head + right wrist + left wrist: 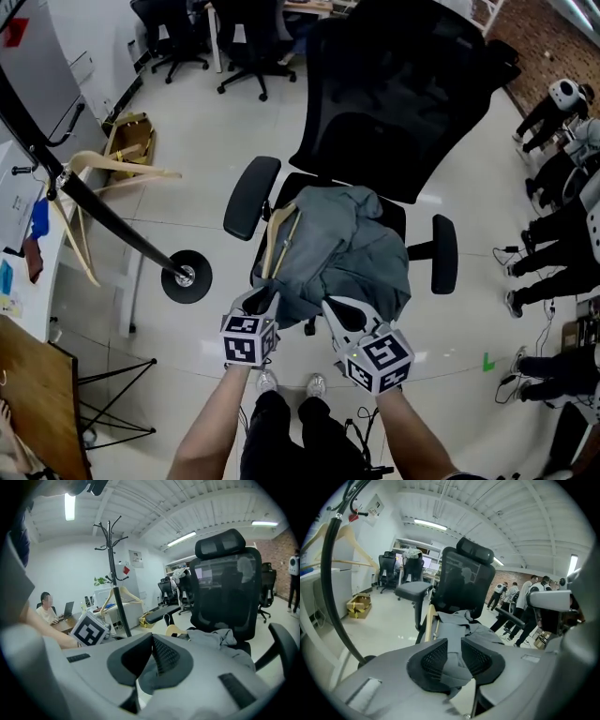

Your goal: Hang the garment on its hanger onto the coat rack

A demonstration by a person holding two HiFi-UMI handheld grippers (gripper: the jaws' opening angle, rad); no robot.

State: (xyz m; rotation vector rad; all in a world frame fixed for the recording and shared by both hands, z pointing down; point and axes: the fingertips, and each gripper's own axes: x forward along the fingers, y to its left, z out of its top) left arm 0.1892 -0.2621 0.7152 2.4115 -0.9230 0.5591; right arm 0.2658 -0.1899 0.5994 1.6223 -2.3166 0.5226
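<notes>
Garment [342, 248] lies crumpled on the seat of the office chair [403, 84], roughly screen centre in the head view. Wooden hanger [279, 239] sits along its 9 o'clock edge, partly under the cloth; can't tell if it's inside the shoulders. Coat rack [112, 220] stands at approx 9 o'clock from the chair, w/ other hangers [94, 169] on it.

Left gripper [454, 641]: jaws a bit apart, a strip of grey cloth between the pads, lying loose rather than pinched, I judge. Right gripper [152, 635]: clenched, tips together on a fold of the garment. Both are at the seat's 6 o'clock edge.

Risks from here:
- Lifting by the cloth alone prob leaves the hanger behind or drags it off the seat to the floor.
- Left hold is slack, so the cloth can slide out and the load goes lopsided.
- A sideways tug may swivel or roll the chair.
- At the rack, the hook could snag on the hangers there.
</notes>
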